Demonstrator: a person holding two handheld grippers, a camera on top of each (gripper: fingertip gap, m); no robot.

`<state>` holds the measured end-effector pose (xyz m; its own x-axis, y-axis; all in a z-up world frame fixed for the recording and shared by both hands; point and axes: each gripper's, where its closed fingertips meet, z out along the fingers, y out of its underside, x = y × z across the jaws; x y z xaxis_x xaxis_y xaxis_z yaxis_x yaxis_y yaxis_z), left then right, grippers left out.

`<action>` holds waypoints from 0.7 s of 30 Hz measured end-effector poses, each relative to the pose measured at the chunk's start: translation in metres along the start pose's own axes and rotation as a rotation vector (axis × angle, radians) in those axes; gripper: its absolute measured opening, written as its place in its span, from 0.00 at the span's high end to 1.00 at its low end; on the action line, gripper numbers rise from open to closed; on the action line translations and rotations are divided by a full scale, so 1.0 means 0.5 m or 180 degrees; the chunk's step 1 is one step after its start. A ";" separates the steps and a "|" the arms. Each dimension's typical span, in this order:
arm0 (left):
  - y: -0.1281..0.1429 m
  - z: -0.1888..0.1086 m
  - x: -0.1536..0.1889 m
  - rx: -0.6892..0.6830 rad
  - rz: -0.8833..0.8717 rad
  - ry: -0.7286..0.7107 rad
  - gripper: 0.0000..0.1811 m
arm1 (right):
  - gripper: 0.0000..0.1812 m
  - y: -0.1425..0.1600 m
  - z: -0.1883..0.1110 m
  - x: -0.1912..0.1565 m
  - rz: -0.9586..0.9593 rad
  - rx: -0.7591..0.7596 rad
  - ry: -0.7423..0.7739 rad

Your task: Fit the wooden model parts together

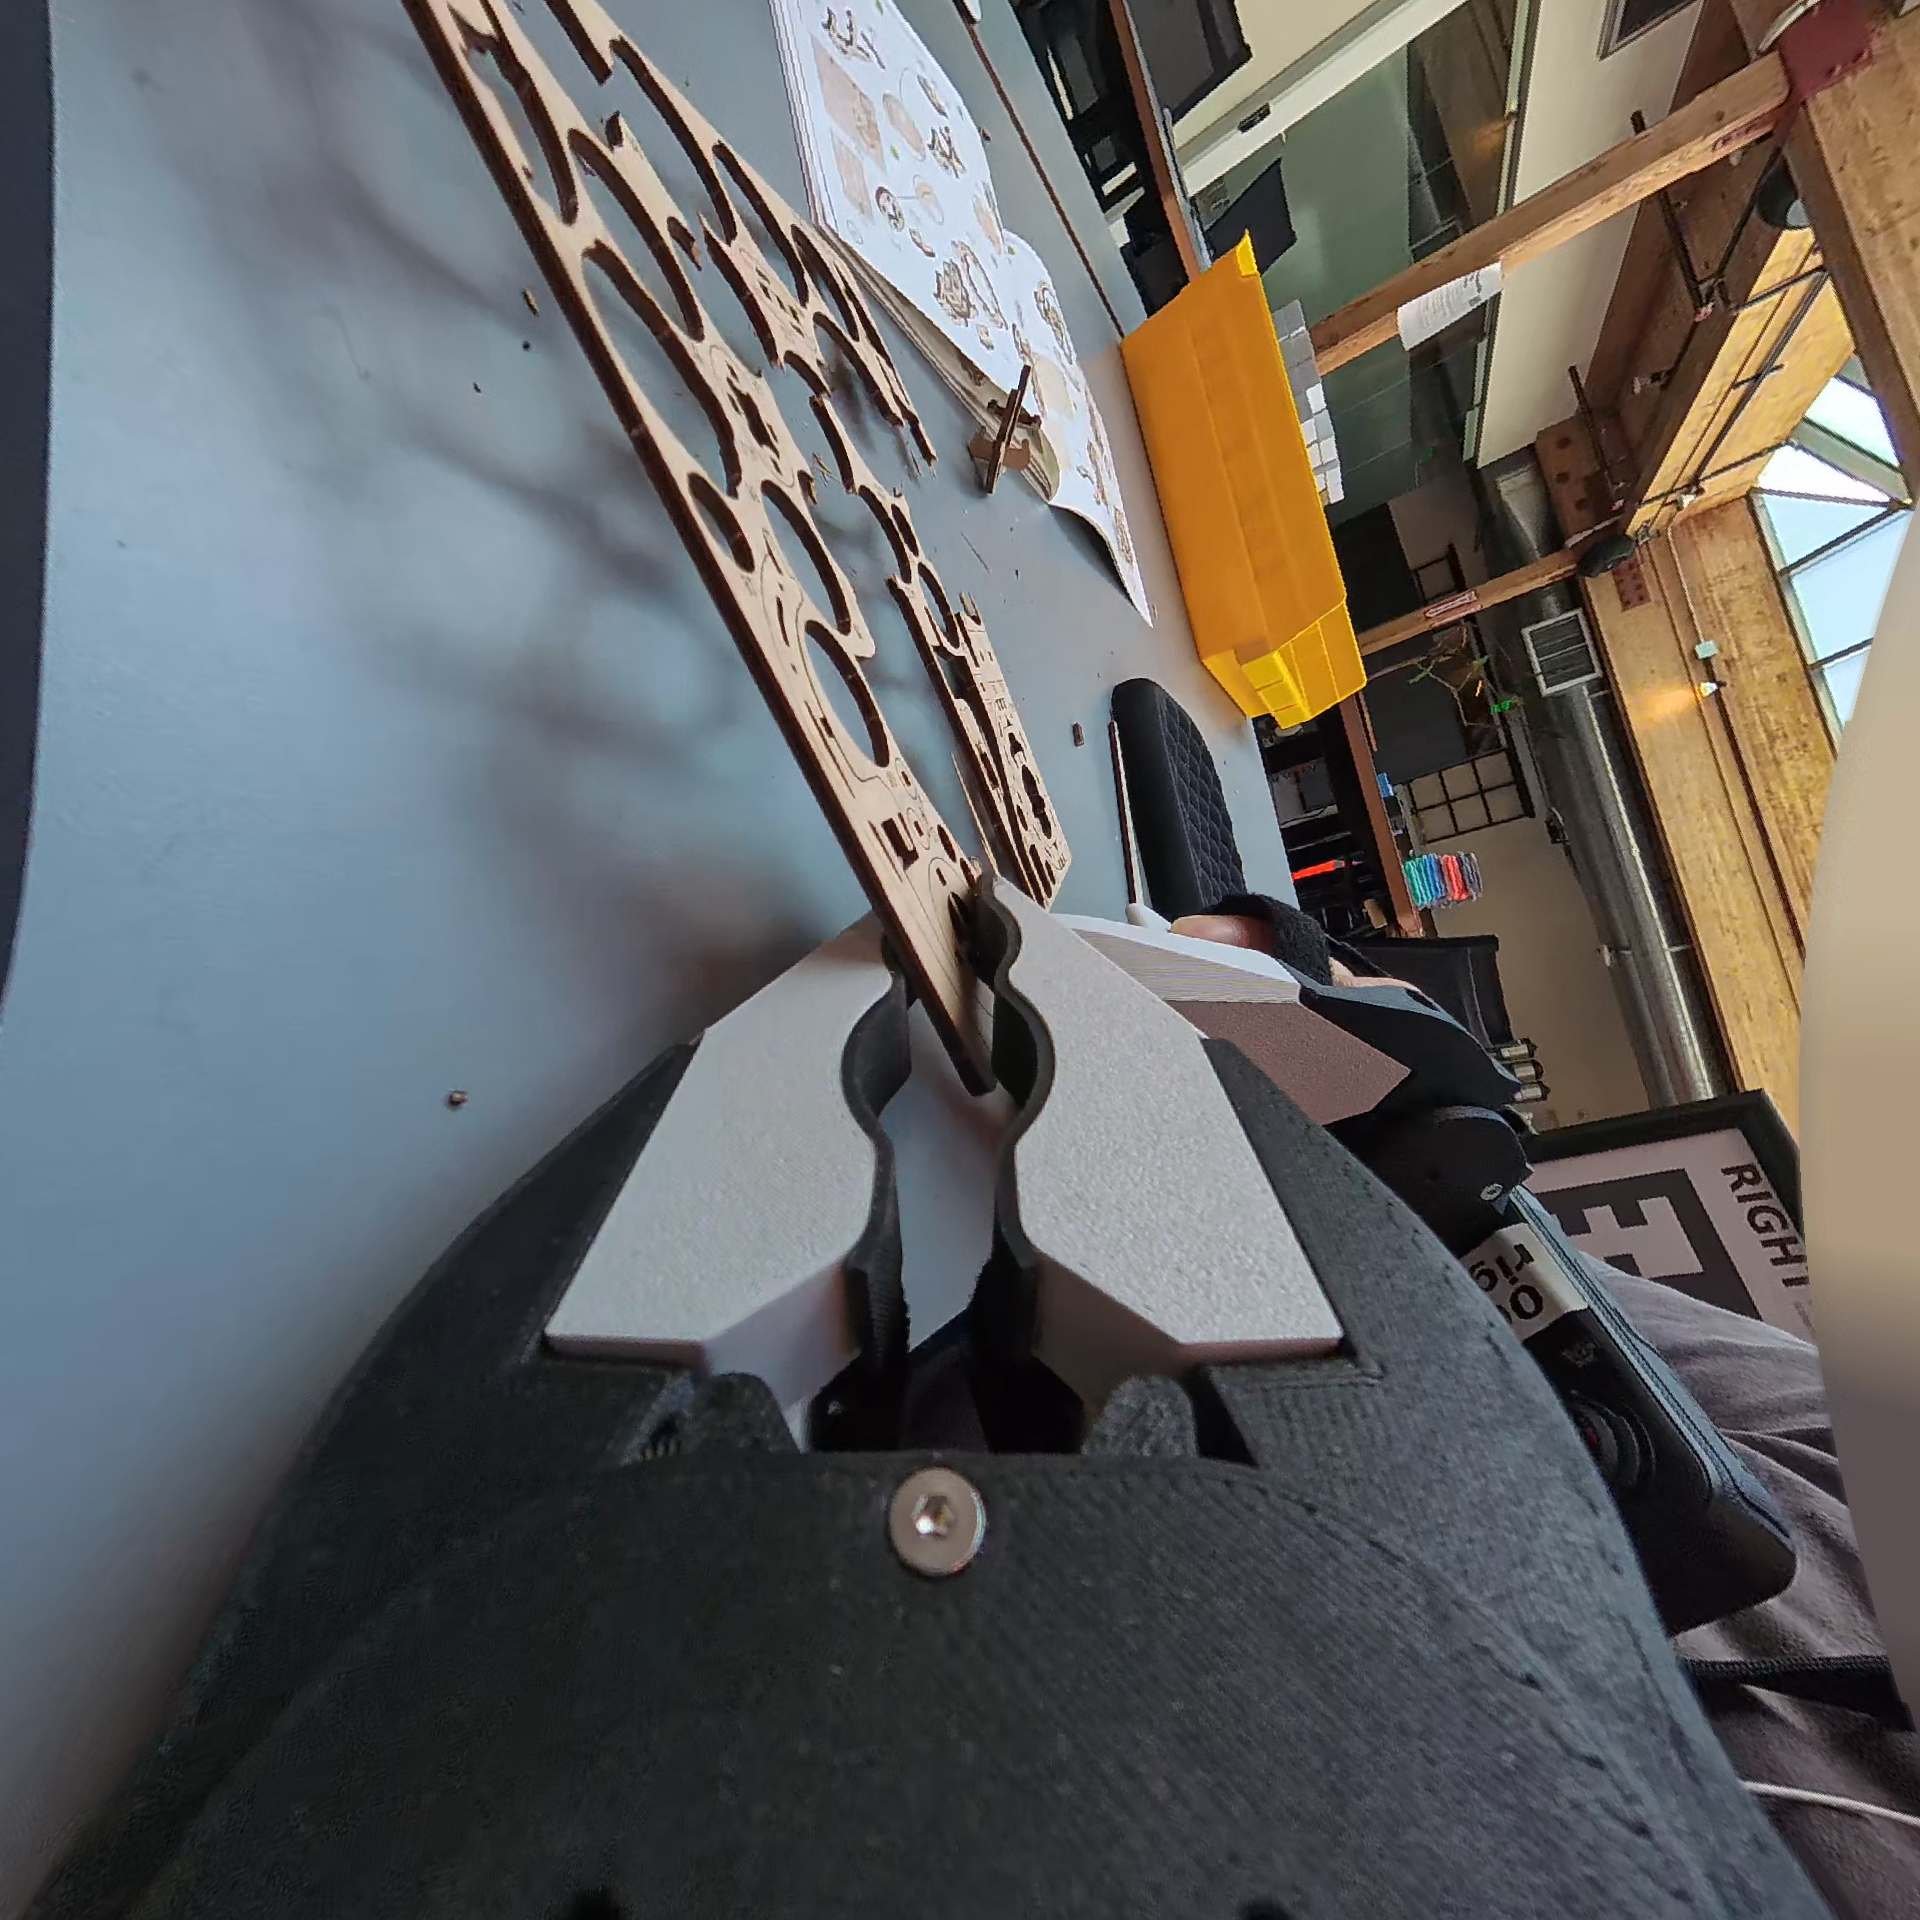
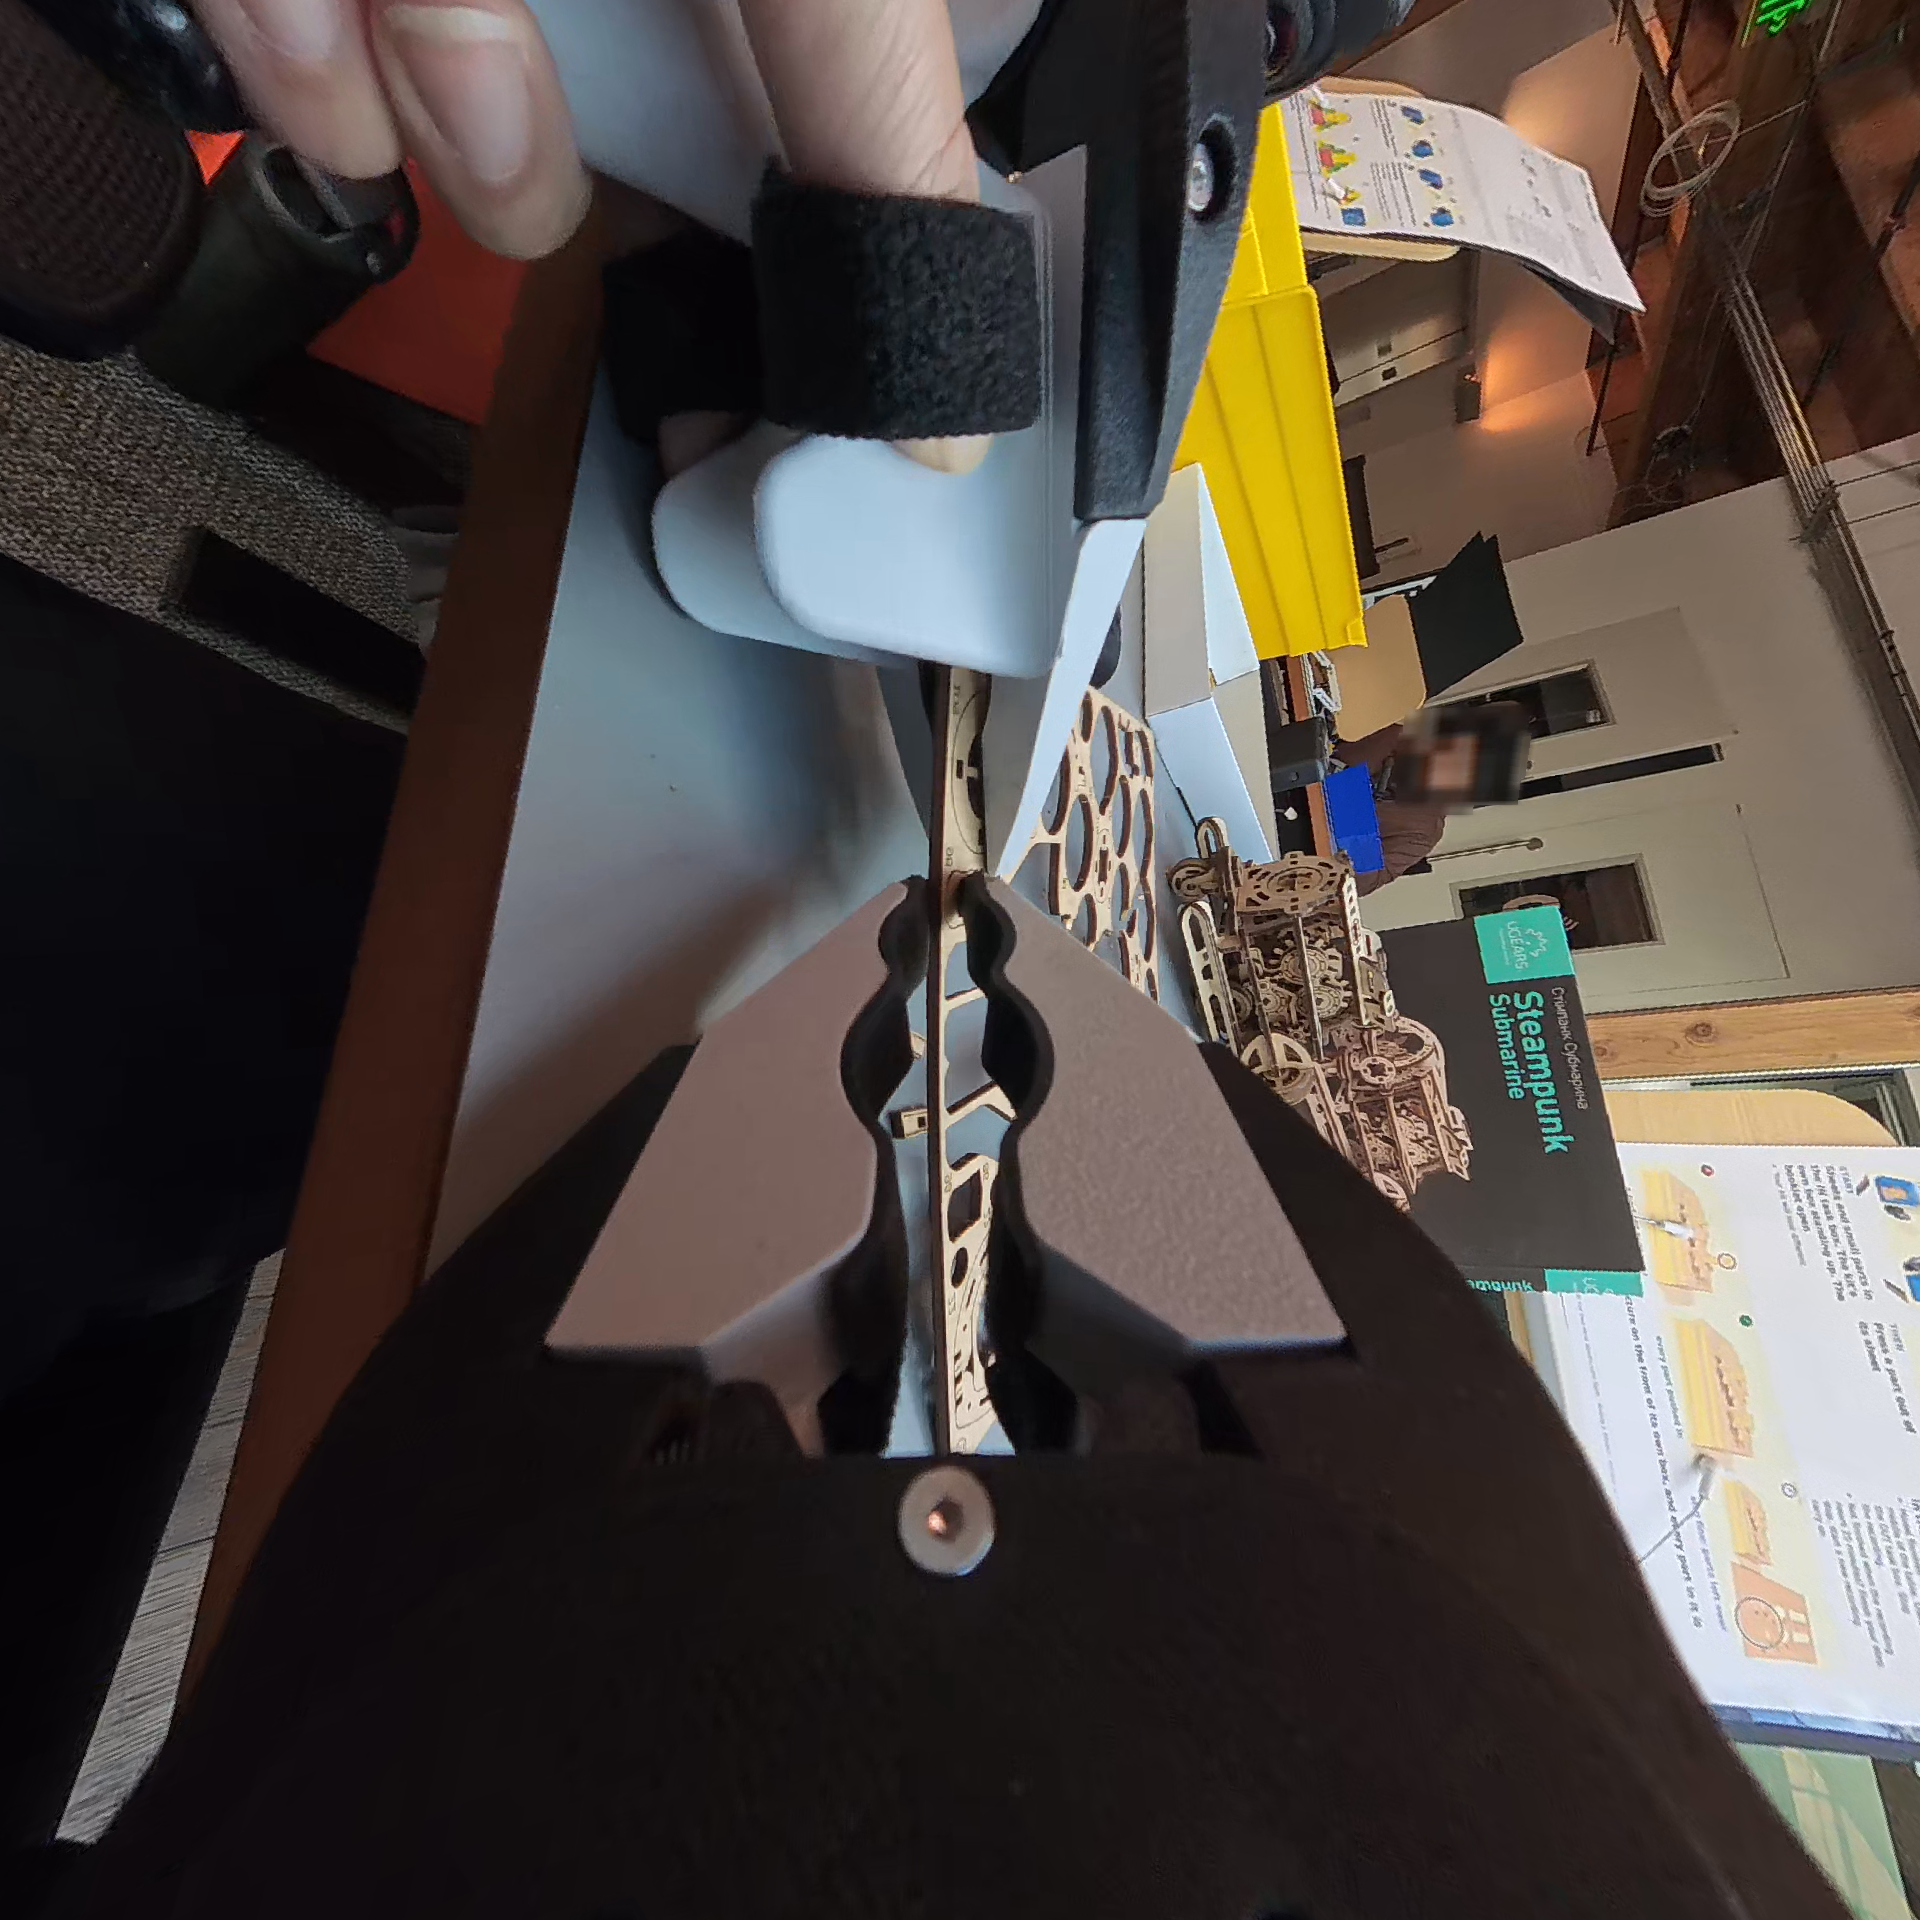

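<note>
A thin laser-cut wooden sheet (image 1: 665,343) with many oval cut-outs stands tilted on edge above the grey table (image 1: 312,727). My left gripper (image 1: 943,920) is shut on its near edge. My right gripper (image 2: 948,890) is shut on the same sheet (image 2: 948,1039), which shows edge-on between its fingers. In the right wrist view the left gripper (image 2: 940,665) sits just beyond, held by a hand, clamped on the sheet's far part. In the left wrist view a brownish finger (image 1: 1278,1023) of the right gripper lies right beside my left fingers.
A small slotted wooden part (image 1: 1003,436) lies by the instruction booklet (image 1: 935,208). A yellow bin (image 1: 1236,468) stands behind it. An assembled wooden model (image 2: 1320,1018), a dark kit box (image 2: 1507,1091), another cut-out sheet (image 2: 1107,831) and an instruction page (image 2: 1766,1403) are on the right.
</note>
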<state>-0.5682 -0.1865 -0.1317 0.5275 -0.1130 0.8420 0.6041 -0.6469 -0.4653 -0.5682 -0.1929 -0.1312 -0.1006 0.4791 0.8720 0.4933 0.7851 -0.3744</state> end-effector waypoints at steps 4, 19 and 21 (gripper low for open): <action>0.002 0.000 0.000 -0.0096 -0.0068 0.0070 0.97 | 0.97 0.001 0.000 -0.001 -0.0024 -0.0014 -0.0003; 0.004 0.003 -0.002 -0.0066 -0.0126 0.0113 1.00 | 0.95 0.005 0.009 -0.015 -0.0078 -0.0068 -0.0096; 0.006 0.003 -0.005 -0.0063 -0.0036 0.0032 1.00 | 0.95 0.006 0.010 -0.020 -0.0022 -0.0081 -0.0161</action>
<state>-0.5667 -0.1870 -0.1358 0.5145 -0.1131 0.8500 0.5980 -0.6631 -0.4502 -0.5699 -0.1931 -0.1425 -0.1472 0.4934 0.8572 0.5144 0.7785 -0.3598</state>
